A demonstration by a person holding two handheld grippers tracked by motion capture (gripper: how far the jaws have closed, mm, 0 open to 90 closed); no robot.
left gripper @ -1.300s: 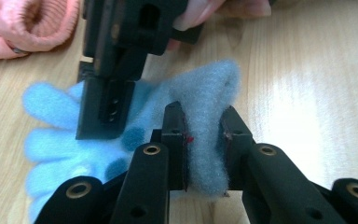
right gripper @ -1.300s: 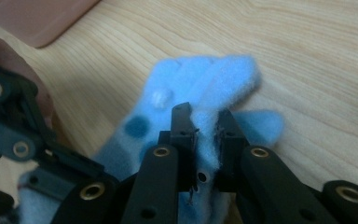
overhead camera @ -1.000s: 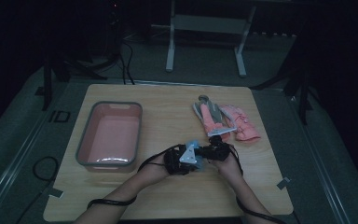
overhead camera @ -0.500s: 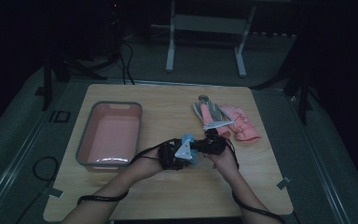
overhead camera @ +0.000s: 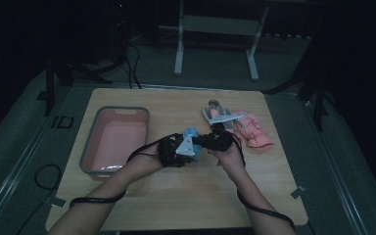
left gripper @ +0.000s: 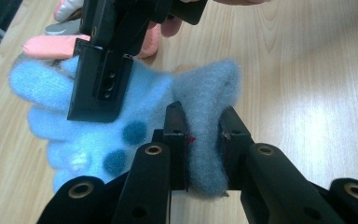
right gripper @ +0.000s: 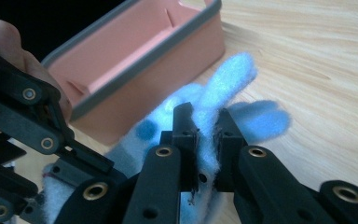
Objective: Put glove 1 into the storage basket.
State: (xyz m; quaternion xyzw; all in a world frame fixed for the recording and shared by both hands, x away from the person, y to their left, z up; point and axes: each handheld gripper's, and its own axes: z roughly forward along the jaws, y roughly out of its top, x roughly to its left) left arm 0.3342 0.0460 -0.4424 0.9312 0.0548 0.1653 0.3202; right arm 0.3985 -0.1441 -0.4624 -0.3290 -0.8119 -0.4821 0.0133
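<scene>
The left gripper (left gripper: 204,140) is clamping the grey cuff of a light blue glove (left gripper: 121,121), with the fuzzy cloth squeezed tight between its two black jaws. The right gripper (right gripper: 207,135) is pinching the same glove at the finger end, its jaws pressed together on the blue fabric. Between the two grippers the glove is hanging stretched above the wooden table (overhead camera: 176,196), just clear of the surface. A pink tray (right gripper: 135,51) with a grey rim is sitting just beyond the right gripper, past the glove's fingertips. Beyond the left gripper, pink gloves (overhead camera: 254,132) are lying on the table near a grey glove (overhead camera: 215,110). In the high view both hands are meeting at the table's middle.
</scene>
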